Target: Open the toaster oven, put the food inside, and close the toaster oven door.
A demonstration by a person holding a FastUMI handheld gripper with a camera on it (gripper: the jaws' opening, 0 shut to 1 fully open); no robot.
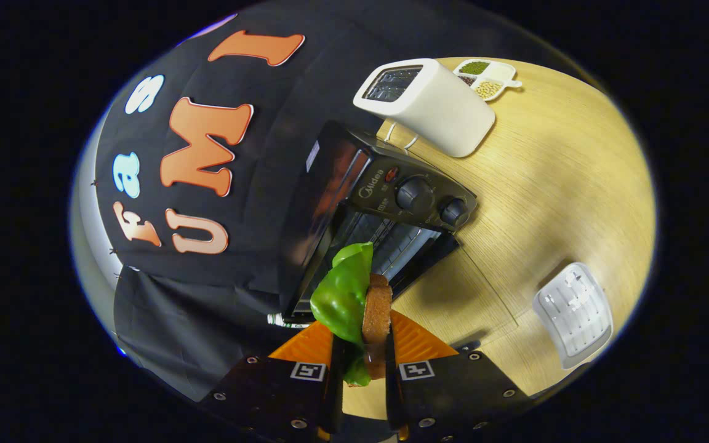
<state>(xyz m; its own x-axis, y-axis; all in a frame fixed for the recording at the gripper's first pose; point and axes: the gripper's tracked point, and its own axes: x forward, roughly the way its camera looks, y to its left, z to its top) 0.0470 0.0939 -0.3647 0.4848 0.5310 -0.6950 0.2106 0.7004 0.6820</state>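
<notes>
Toaster oven (pixel 385 215) sits on the wooden worktop (pixel 551 203) against the booth's black cloth wall, door (pixel 428 261) dropped open, wire rack visible inside. Front panel reads "Midea", with two dark knobs (pixel 415 194) beside it and a small reddish light above; smaller panel print too blurred to read. Food (pixel 357 301), a brown bread slice with a green lettuce leaf against it, is clamped between the jaws of the gripper (pixel 362 357), both fingers pressing on it. It sticks up ahead of the fingertips, just in front of the open oven mouth, seemingly not yet inside. White two-slot toaster (pixel 428 104) stands beyond the oven, cord trailing. Divided white dish (pixel 488 79) with green, dark and tan beans sits behind the toaster. White ribbed tray (pixel 574 314) lies on the worktop well apart from the oven, off to the side of the gripper.
</notes>
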